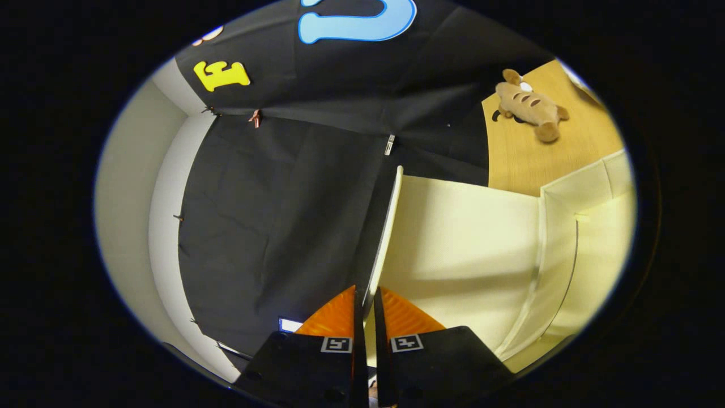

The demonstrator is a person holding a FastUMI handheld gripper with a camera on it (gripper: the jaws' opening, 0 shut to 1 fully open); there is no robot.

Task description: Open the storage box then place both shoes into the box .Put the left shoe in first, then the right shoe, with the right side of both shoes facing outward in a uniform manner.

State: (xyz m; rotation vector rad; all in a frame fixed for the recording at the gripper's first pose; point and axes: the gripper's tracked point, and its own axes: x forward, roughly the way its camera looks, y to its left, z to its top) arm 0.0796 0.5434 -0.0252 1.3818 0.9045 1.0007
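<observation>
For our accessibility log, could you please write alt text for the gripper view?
The hand-held gripper is nearly shut on the edge of the storage box's pale lid, swung open. Beyond the box, a plush toy lies on a wooden surface.

Gripper (367, 303) fingers closed on the thin edge of the storage box lid (384, 238), no gap left between them. Pale lid panel and box wall (558, 249) blocking one side; black cloth wall (272, 215) beyond on the other. Open wooden tabletop (527, 158) farther off, interrupted by a plush toy (529, 105).
</observation>
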